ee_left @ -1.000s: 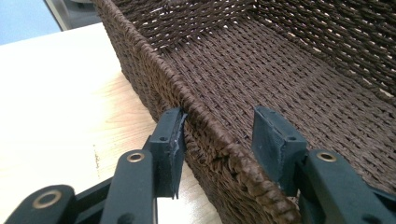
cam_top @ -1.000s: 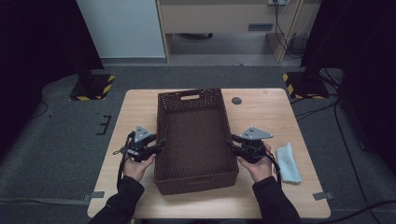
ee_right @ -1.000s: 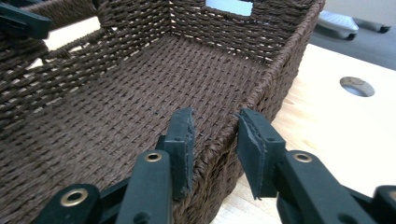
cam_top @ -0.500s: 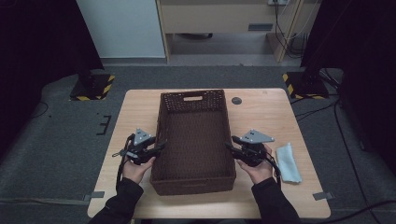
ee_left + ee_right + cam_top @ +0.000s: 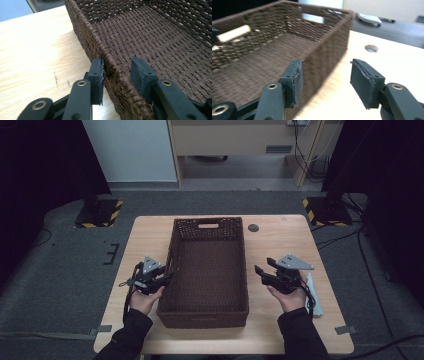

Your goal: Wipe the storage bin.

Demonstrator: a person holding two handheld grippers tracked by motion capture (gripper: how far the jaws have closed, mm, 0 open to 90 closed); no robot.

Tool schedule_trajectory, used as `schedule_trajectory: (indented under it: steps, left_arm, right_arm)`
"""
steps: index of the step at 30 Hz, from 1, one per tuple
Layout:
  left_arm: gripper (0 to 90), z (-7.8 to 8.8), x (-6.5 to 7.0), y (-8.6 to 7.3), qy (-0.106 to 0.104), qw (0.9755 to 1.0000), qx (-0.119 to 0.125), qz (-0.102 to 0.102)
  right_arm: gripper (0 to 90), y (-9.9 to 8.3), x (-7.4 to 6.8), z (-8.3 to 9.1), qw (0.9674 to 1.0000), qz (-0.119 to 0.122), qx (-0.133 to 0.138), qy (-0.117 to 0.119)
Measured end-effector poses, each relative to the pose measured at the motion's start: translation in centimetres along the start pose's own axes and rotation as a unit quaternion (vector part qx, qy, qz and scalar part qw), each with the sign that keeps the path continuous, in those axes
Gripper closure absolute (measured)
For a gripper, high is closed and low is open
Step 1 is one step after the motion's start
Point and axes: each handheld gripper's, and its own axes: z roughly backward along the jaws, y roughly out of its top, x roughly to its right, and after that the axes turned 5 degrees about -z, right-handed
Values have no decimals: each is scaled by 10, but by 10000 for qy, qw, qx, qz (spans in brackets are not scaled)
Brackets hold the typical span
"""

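A dark brown woven basket lies lengthwise in the middle of the wooden table, with nothing in it. My left gripper straddles the rim of the basket's left wall. Its jaws have just been closing: the outer pad touches the wall, while the inner pad still stands off it. My right gripper hovers over bare table a short way right of the basket. Its jaws have just been opening, and in the right gripper view nothing is between them; the basket's right wall lies ahead.
A pale blue cloth lies on the table under my right hand. A small dark round hole sits in the tabletop beyond the basket's far right corner. Black stands with yellow-striped feet rise at both far sides.
My right gripper has come off the basket's right wall and drawn back to the right with its jaws wider. The left gripper stays at the left wall.
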Motion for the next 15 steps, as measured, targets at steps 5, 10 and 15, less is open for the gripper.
schedule_trajectory:
  steps: [5,10,15]
  left_arm:
    - [627,1,1,-1,5,10000,43,51]
    - [628,0,1,-1,7,10000,44,55]
    - [627,0,1,-1,-8,10000,37,55]
  right_arm:
    - [383,-9,22,5,9993,-190,-280,-180]
    - [334,-21,38,12,9982,-314,-403,-320]
    - [340,-28,53,23,9964,-359,-468,-616]
